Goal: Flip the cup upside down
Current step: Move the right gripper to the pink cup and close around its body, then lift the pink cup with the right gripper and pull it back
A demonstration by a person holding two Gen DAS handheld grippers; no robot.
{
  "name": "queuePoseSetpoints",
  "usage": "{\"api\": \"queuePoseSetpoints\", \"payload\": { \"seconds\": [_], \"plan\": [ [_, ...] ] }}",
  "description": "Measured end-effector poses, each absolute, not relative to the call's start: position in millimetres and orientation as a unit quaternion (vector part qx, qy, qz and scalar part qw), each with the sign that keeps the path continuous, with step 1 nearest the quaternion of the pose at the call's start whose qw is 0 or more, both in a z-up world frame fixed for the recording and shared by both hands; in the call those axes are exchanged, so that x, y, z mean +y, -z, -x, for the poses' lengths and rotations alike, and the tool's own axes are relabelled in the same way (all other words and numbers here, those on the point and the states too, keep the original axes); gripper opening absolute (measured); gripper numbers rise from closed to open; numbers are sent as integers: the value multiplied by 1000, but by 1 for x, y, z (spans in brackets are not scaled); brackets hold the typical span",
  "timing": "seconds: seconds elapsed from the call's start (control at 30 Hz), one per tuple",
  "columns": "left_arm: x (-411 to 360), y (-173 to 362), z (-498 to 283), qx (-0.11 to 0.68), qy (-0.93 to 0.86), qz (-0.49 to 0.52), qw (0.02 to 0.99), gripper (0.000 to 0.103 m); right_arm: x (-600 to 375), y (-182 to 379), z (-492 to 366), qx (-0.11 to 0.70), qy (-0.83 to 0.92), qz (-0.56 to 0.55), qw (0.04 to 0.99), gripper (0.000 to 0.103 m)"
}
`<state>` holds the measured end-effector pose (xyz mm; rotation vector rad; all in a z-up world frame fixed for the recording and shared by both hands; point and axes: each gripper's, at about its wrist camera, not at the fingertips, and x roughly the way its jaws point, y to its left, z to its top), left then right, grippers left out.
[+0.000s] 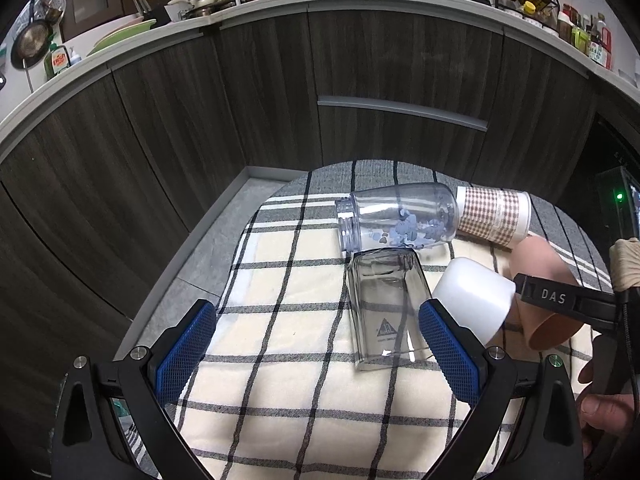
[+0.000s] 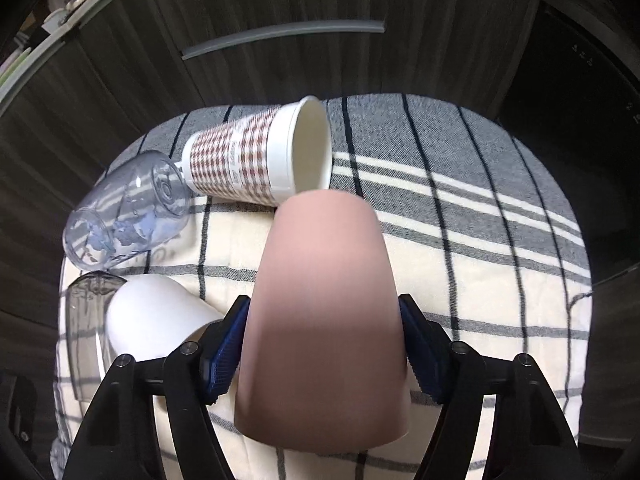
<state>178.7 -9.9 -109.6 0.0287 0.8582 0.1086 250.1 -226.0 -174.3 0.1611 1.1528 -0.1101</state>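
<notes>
My right gripper (image 2: 322, 340) is shut on a pink cup (image 2: 324, 312), its blue pads pressing both sides, the closed base pointing away from me and the rim toward the camera. In the left wrist view the pink cup (image 1: 540, 260) shows at the right, held by the right gripper's black finger. My left gripper (image 1: 316, 344) is open and empty above the checked cloth (image 1: 280, 380), with a clear square glass (image 1: 384, 312) lying just inside its right finger.
A white cup (image 1: 474, 300), a clear bottle with blue print (image 1: 400, 220) and a brown-checked paper cup (image 2: 256, 156) lie on their sides on the cloth. Dark wooden cabinets (image 1: 200, 120) stand behind. The grey floor (image 1: 208, 248) lies to the left.
</notes>
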Motion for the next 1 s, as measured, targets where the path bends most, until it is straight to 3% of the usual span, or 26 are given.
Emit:
{"api": "queuePoseSetpoints", "payload": {
  "seconds": [0.53,1.0],
  "plan": [
    [22,77,-104,407,-43,-21,912,103,-197,116,-149,518,15,-90,850,71],
    [56,90,-30,400,-46,-34,915,103,-149,141,-46,487,13,-101,867,71]
  ]
}}
